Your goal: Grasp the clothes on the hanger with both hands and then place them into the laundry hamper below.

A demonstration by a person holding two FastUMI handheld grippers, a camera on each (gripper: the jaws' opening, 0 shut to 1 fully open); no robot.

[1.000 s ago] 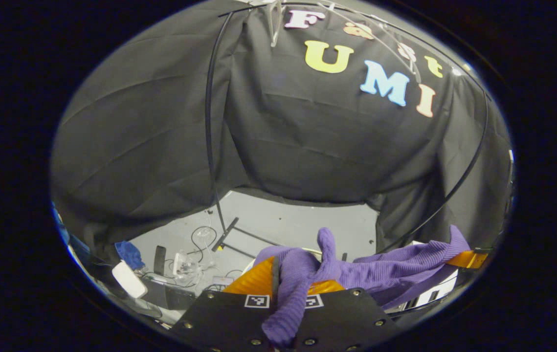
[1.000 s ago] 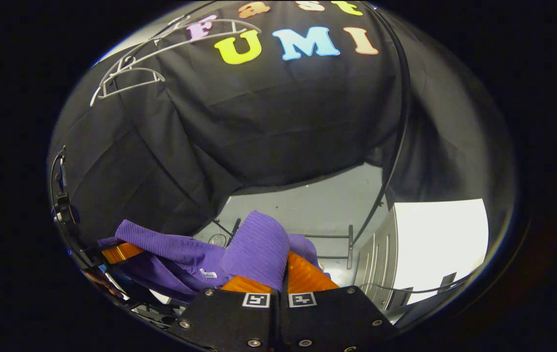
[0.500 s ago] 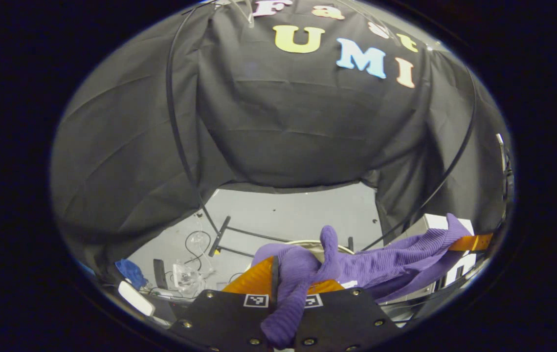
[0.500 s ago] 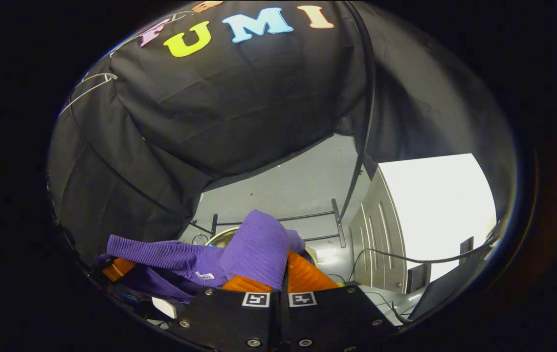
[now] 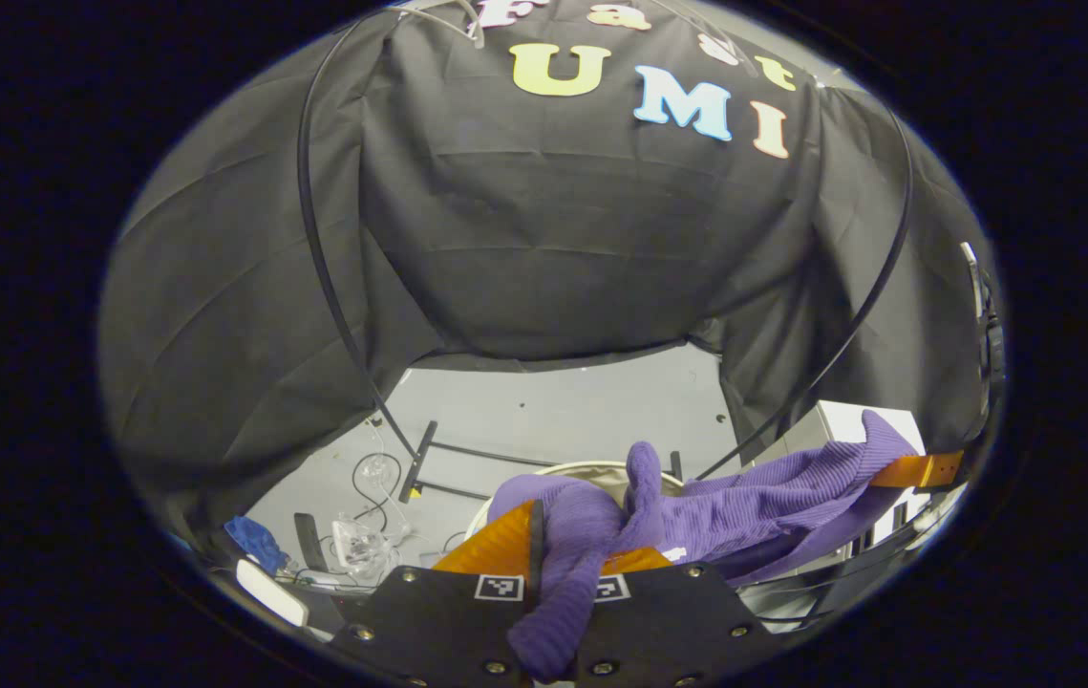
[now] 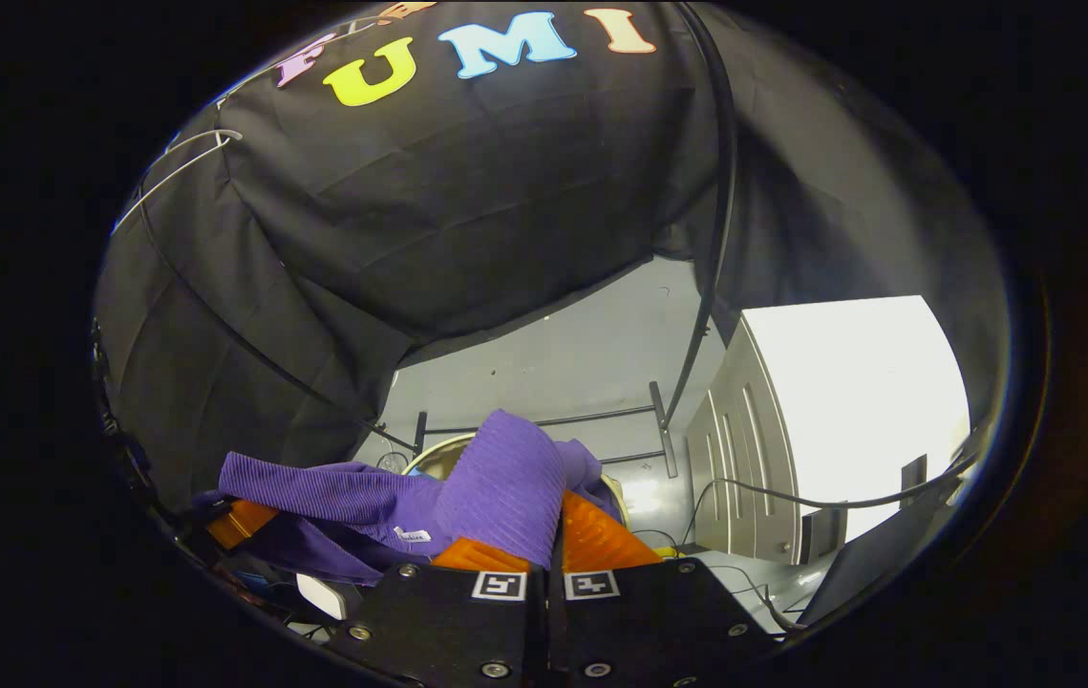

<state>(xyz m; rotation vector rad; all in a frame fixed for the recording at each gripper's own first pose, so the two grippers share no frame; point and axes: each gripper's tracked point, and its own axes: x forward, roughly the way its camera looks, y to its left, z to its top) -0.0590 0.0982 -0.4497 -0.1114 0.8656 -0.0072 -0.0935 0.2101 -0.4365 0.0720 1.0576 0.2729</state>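
Two claws, left and right, each clamped on purple garment above hamper rim, hanger overhead.

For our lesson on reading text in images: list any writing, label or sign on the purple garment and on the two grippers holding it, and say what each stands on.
White tag sewn on the purple garment: some print, too small to read.
Square black-and-white markers on the right gripper: coded patterns, no words.
Matching markers on the left gripper: coded patterns, no words.
No readable text on any of these.
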